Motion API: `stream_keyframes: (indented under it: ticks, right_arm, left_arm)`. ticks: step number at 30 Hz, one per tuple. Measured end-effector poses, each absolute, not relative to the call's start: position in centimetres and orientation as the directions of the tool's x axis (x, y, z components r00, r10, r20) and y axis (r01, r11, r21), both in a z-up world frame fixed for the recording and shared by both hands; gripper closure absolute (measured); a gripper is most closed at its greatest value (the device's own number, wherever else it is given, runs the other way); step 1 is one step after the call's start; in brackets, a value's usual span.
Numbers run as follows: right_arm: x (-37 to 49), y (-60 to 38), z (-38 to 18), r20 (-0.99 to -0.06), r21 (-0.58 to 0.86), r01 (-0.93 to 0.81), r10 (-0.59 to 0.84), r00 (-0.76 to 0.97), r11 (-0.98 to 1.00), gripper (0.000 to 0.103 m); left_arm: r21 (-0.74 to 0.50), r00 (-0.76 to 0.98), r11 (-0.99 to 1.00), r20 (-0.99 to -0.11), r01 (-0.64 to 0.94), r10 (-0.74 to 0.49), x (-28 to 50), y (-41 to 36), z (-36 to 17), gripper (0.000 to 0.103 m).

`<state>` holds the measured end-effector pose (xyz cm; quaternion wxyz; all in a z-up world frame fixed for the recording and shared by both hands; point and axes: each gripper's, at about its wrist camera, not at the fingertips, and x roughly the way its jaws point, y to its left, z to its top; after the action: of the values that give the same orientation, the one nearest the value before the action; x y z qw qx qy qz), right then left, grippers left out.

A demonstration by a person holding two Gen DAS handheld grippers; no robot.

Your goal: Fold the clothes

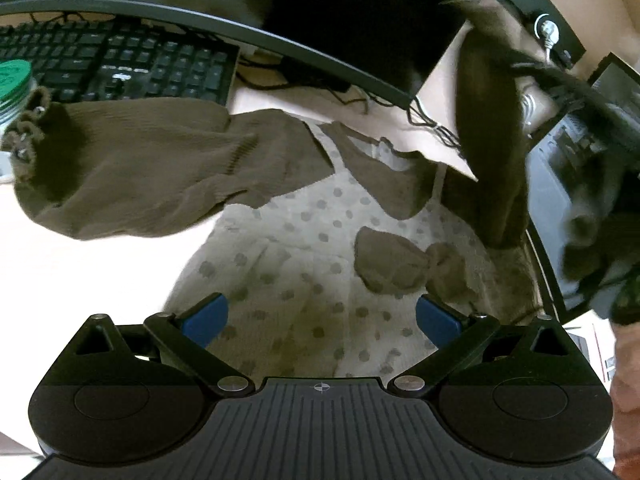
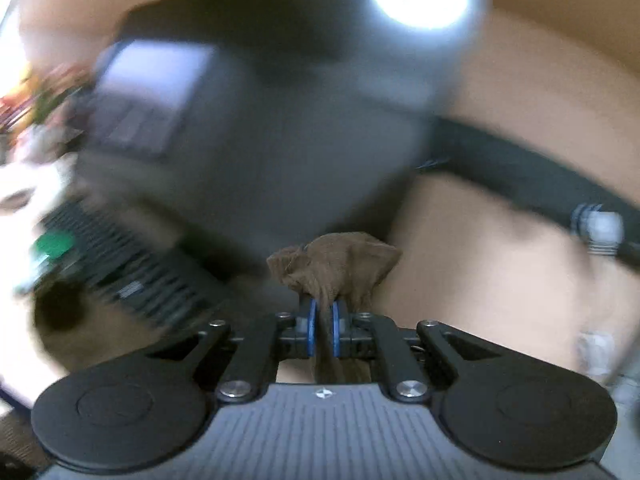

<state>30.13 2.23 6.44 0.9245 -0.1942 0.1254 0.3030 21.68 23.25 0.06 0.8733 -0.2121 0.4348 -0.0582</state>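
A cream polka-dot dress (image 1: 288,280) lies flat on the pale desk, with a brown knit cardigan (image 1: 132,168) over its top. The cardigan's left sleeve is spread toward the keyboard. My left gripper (image 1: 320,320) hangs open above the skirt, its blue pads (image 1: 204,318) wide apart with nothing between them. The other sleeve (image 1: 492,140) rises off the desk at the right, blurred. In the right wrist view my right gripper (image 2: 324,320) is shut on a bunch of that brown knit fabric (image 2: 336,264), which sticks out past the fingertips. That view is smeared by motion.
A black keyboard (image 1: 120,64) and a green-lidded jar (image 1: 12,80) sit at the back left. A curved monitor stand (image 1: 240,32) and cables (image 1: 432,124) run behind the clothes. A dark device (image 1: 568,152) stands at the right. A small brown cloth lump (image 1: 400,264) rests on the dress.
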Motion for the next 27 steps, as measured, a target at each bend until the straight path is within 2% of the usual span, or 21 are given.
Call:
stream_keyframes:
  ticks: [3, 5, 7, 12, 16, 21, 27]
  right_arm:
    - [29.1, 4.3, 4.2, -0.433, -0.238, -0.699, 0.571, 0.697, 0.674, 0.075]
    - [28.6, 3.4, 3.6, -0.437, -0.191, -0.709, 0.588, 0.681, 0.679, 0.046]
    - [28.1, 1.5, 3.0, -0.442, -0.146, -0.675, 0.563, 0.699, 0.724, 0.035]
    - [26.5, -4.6, -1.5, -0.506, -0.062, -0.454, 0.364, 0.782, 0.889, 0.033]
    - [25.5, -9.2, -3.4, -0.494, 0.007, -0.296, 0.261, 0.829, 0.955, 0.033]
    - [24.5, -12.8, -4.5, -0.465, 0.003, -0.216, 0.193, 0.864, 0.976, 0.033]
    - [22.6, -15.5, -4.6, -0.463, -0.086, -0.206, 0.144, 0.875, 0.975, 0.033]
  left_arm:
    - [-0.421, 0.612, 0.902, -0.74, -0.096, -0.281, 21.3, 23.8, 0.0, 0.001]
    - [-0.421, 0.612, 0.901, -0.742, -0.104, -0.276, 21.0, 24.1, -0.1, 0.001]
    - [-0.42, 0.614, 0.9, -0.743, -0.115, -0.268, 20.9, 24.4, -0.2, 0.001]
    - [-0.421, 0.614, 0.9, -0.743, -0.116, -0.268, 22.0, 23.8, -0.6, 0.0]
    - [-0.428, 0.608, 0.902, -0.73, -0.051, -0.312, 23.5, 22.3, -0.7, 0.0]
    - [-0.439, 0.605, 0.898, -0.716, -0.004, -0.348, 26.3, 20.2, -1.1, 0.001]
    - [-0.416, 0.61, 0.908, -0.707, 0.05, -0.358, 28.8, 16.5, -1.0, 0.0]
